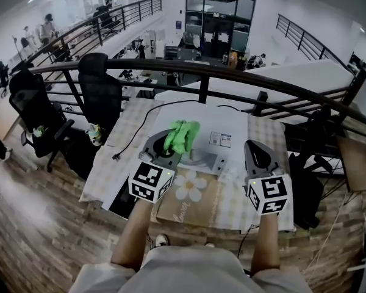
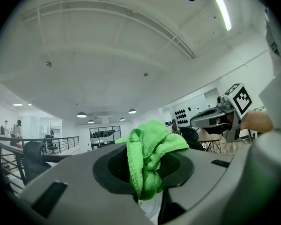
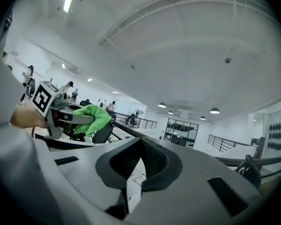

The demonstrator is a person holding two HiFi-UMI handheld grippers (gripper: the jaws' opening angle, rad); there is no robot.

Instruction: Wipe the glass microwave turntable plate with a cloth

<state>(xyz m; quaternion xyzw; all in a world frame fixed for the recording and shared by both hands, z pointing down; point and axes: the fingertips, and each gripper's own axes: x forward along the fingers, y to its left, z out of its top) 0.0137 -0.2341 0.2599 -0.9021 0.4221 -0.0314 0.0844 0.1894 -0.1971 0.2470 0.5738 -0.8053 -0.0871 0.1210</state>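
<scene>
A bright green cloth [image 1: 182, 135] is bunched between the jaws of my left gripper [image 1: 171, 146], which is shut on it and tilted upward over the table. In the left gripper view the cloth [image 2: 150, 149] bulges up out of the closed left gripper [image 2: 147, 172]. A pale round shape that may be the glass plate [image 1: 201, 159] lies on the table just right of the left gripper, partly hidden. My right gripper [image 1: 256, 151] hovers to the right with nothing in it, and in its own view the right gripper [image 3: 140, 146] stands shut. The cloth [image 3: 94, 117] shows at that view's left.
The table [image 1: 265, 133] has a checked cover with a white sheet [image 1: 226, 118] on it. A black cable [image 1: 134, 136] runs across its left part. A floral brown mat [image 1: 192, 191] lies at the near edge. A dark railing [image 1: 202, 72] runs behind, and black office chairs [image 1: 100, 90] stand left.
</scene>
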